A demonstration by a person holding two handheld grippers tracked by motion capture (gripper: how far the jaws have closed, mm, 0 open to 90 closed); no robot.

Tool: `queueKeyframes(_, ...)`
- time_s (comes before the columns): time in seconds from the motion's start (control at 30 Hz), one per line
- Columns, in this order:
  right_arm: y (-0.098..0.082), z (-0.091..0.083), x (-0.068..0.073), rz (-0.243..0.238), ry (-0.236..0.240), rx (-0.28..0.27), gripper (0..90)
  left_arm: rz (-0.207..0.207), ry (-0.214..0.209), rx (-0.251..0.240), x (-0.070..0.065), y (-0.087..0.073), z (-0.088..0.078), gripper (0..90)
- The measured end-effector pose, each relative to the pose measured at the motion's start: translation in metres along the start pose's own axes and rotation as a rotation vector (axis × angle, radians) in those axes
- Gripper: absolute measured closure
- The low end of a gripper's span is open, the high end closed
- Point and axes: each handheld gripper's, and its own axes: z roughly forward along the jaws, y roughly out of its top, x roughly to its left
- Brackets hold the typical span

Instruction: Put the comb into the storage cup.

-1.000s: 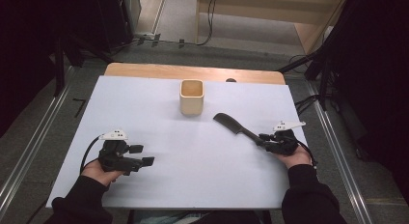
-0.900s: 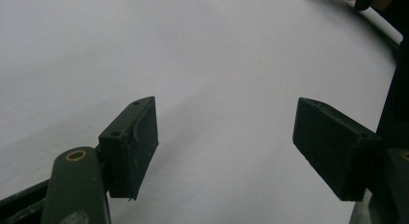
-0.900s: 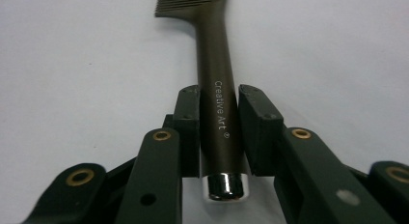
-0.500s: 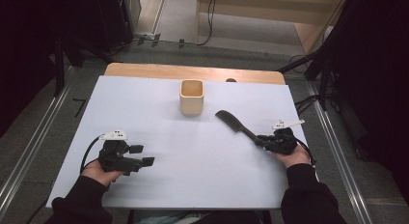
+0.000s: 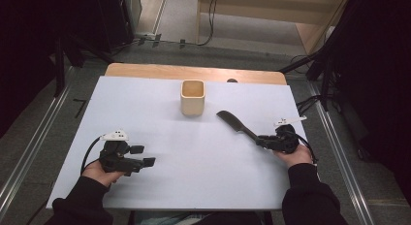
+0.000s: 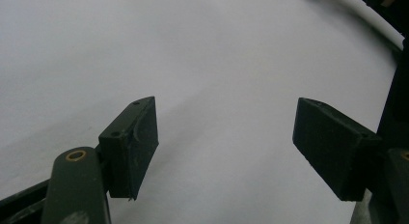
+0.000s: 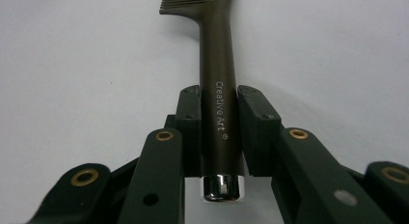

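A dark brush with a comb-like head (image 5: 231, 121) lies slanted across the white table top (image 5: 194, 176), right of centre. My right gripper (image 5: 264, 140) is shut on the end of its handle. In the right gripper view the handle (image 7: 217, 64), printed "Creative Art", is pinched between both pads of that gripper (image 7: 218, 96), and its chrome cap (image 7: 221, 187) sticks out behind them. A small wooden cup (image 5: 192, 96) stands upright at the far middle. My left gripper (image 5: 143, 155) rests at the near left, open with nothing between its pads (image 6: 224, 137).
The white sheet covers a wooden table whose far edge (image 5: 194, 71) shows behind the cup. Metal rails (image 5: 29, 147) run along both sides. Dark stands and cables (image 5: 320, 70) are on the floor beyond the table's right side.
The brush head has edged very slightly toward the far side with the right gripper. The left gripper has stayed where it was.
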Motion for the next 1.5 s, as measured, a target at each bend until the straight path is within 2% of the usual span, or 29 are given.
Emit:
queueKeyframes(0.17, 0.003, -0.002, 0.002, -0.002, 0.009, -0.005, 70.4, -0.004, -0.001, 0.002, 0.0, 0.0, 0.0, 24.9)
queueKeyframes(0.3, 0.005, -0.006, 0.004, 0.001, 0.006, -0.029, 70.4, -0.008, 0.0, 0.002, 0.0, 0.0, 0.0, 24.9)
queueKeyframes(0.4, 0.011, -0.011, 0.003, 0.067, 0.048, -0.011, 70.4, -0.018, -0.008, -0.002, 0.001, 0.001, 0.0, 24.9)
queueKeyframes(0.47, 0.013, -0.016, 0.006, 0.065, 0.042, -0.034, 70.4, -0.023, -0.014, -0.01, 0.0, 0.002, 0.001, 24.9)
queueKeyframes(0.53, 0.015, -0.021, 0.008, 0.085, 0.04, -0.062, 70.4, -0.023, -0.015, -0.009, 0.0, 0.002, 0.001, 24.9)
queueKeyframes(0.67, 0.018, -0.029, 0.013, 0.1, 0.009, -0.082, 70.4, -0.022, -0.013, -0.01, -0.001, 0.003, 0.002, 24.9)
queueKeyframes(0.87, 0.022, -0.036, 0.018, 0.149, -0.007, -0.112, 70.4, -0.022, -0.021, -0.009, -0.004, 0.005, 0.005, 24.9)
queueKeyframes(0.97, 0.024, -0.038, 0.023, 0.155, -0.042, -0.119, 70.4, -0.016, -0.021, -0.006, -0.005, 0.006, 0.007, 25.0)
queueKeyframes(1.1, 0.026, -0.039, 0.03, 0.164, -0.066, -0.126, 70.3, -0.029, -0.023, -0.016, -0.004, 0.009, 0.009, 24.9)
queueKeyframes(1.23, 0.028, -0.039, 0.036, 0.182, -0.08, -0.129, 70.3, -0.081, -0.061, -0.018, -0.002, 0.012, 0.012, 25.0)
queueKeyframes(1.37, 0.029, -0.04, 0.044, 0.173, -0.096, -0.133, 70.3, -0.083, -0.069, -0.018, -0.003, 0.015, 0.014, 25.1)
queueKeyframes(1.5, 0.03, -0.04, 0.05, 0.162, -0.122, -0.137, 70.4, -0.063, -0.058, -0.012, -0.007, 0.021, 0.016, 25.1)
